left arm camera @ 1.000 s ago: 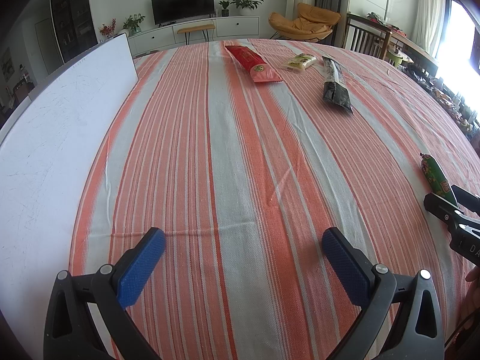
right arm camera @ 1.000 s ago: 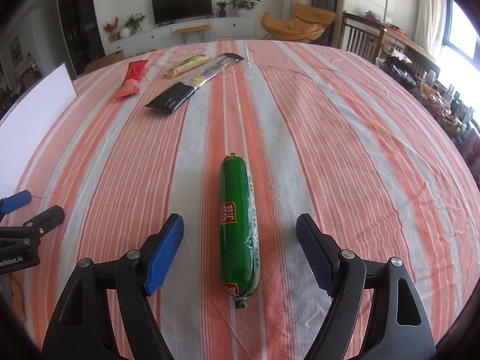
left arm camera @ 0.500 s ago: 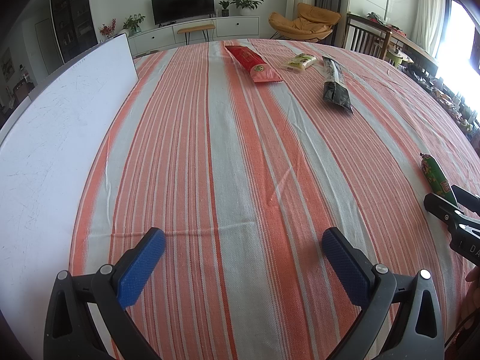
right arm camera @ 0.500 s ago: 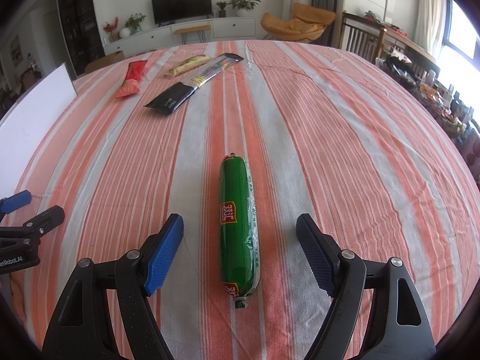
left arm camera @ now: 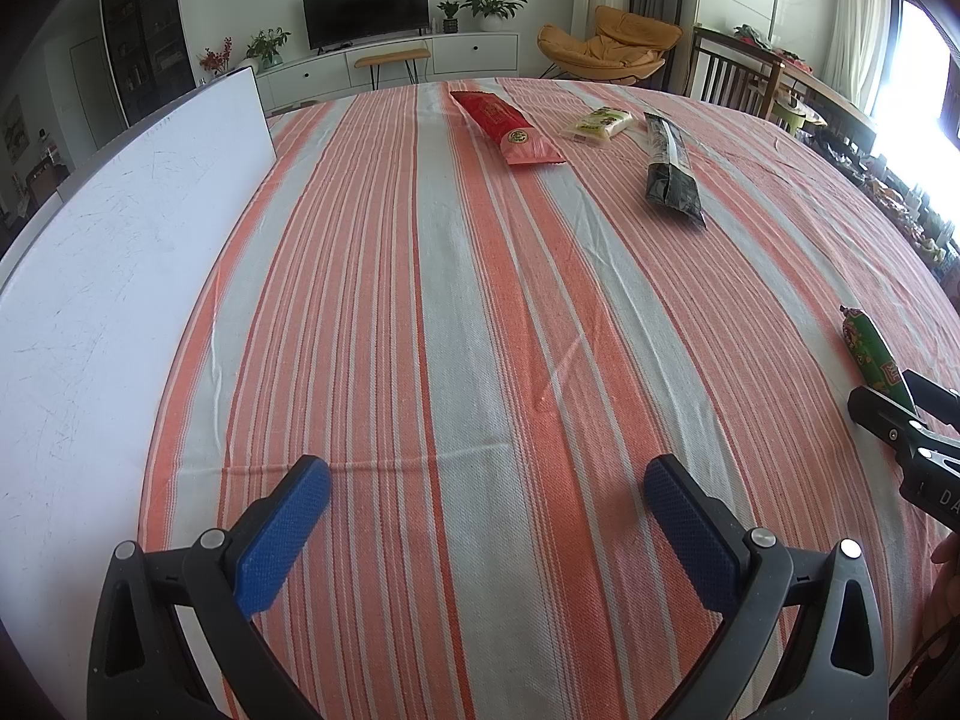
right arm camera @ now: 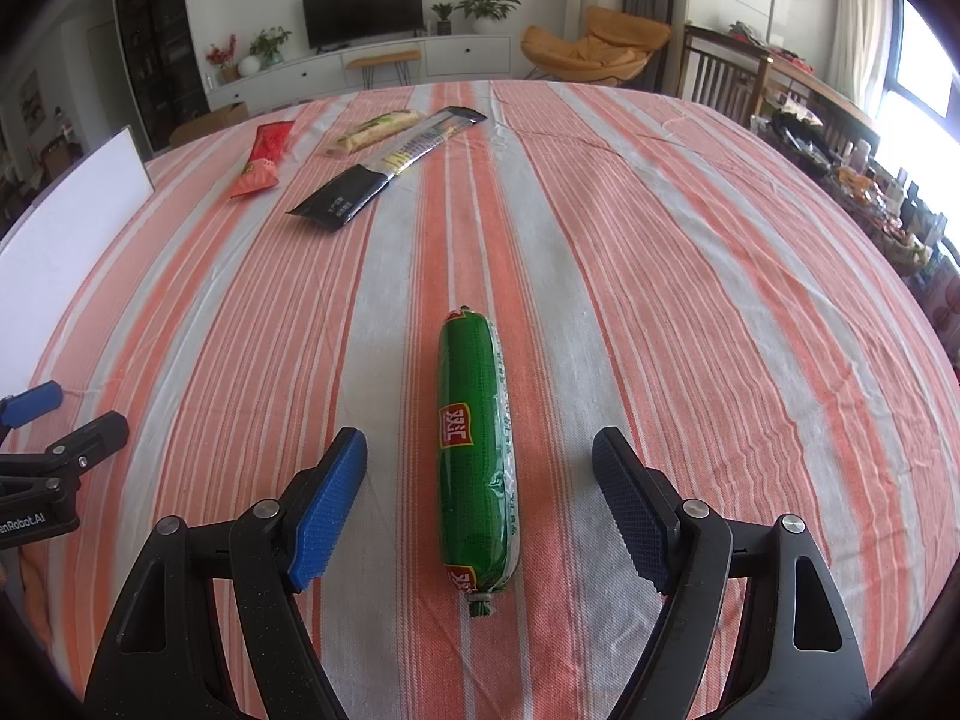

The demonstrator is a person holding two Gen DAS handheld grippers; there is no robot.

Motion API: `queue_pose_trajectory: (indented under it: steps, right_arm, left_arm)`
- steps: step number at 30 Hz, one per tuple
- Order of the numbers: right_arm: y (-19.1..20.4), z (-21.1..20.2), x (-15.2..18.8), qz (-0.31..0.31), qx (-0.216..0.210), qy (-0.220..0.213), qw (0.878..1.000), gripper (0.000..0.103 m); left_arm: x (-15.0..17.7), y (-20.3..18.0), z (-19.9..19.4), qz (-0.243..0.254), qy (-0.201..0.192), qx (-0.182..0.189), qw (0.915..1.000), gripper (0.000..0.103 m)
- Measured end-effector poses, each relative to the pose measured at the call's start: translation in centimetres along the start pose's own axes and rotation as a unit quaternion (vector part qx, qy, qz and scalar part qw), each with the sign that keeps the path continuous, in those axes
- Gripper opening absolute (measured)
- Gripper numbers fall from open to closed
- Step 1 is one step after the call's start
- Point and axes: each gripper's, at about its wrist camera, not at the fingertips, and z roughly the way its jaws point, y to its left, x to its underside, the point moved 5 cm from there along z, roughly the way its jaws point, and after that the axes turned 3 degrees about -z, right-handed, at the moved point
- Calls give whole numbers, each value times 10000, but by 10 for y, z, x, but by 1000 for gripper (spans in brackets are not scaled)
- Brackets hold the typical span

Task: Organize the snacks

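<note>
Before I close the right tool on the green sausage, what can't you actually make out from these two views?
- Green sausage: in the left wrist view, its near end is hidden behind the right tool.
- Black packet: its print is too small to read in either view.
- Pale snack packet: contents too small and distant to tell.
- White board: cut off by the left wrist view's left edge.
- Left tool: open, over bare cloth.

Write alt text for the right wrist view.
An open right hand-held gripper straddles a green sausage lying lengthwise on a striped tablecloth. Farther off lie a black packet, a red packet and a yellowish packet.
</note>
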Motion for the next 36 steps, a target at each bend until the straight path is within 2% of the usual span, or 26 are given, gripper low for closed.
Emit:
queue_pose_trajectory:
  steps: [14,18,20,25,27,29,31,33,36]
  right_arm:
    - [0,0,0,5,0,0,10000,81]
    - [0,0,0,4,-3,0,10000,81]
    - [0,0,0,1,0,0,10000,81]
    - [0,0,0,4,-2,0,10000,81]
    - [0,0,0,4,-1,-1,10000,81]
    - [0,0,0,6,-3,-2,10000,81]
    - [0,0,0,1,3,0,10000,81]
    - [0,0,0,7,-3,-1,10000,81]
    - [0,0,0,4,0,-1,10000,81]
  left_arm:
    - [0,1,-1,-11,-1,-11,10000,103]
    - [-1,5,-2,-129,236,-24,9996,103]
    - [-8,8,-5,-264,249,136,9992,103]
    - [-56,10,-10,-430,357,692,9960,103]
    - [-83,12,-2,-463,568,915,9931,103]
    - [-112,15,12,-539,925,1167,9874,103]
    - [-143,22,25,-689,1102,1432,9811,103]
    - [-169,38,34,-1006,1004,1538,9778,102]
    - [-194,55,51,-1389,854,1448,9759,101]
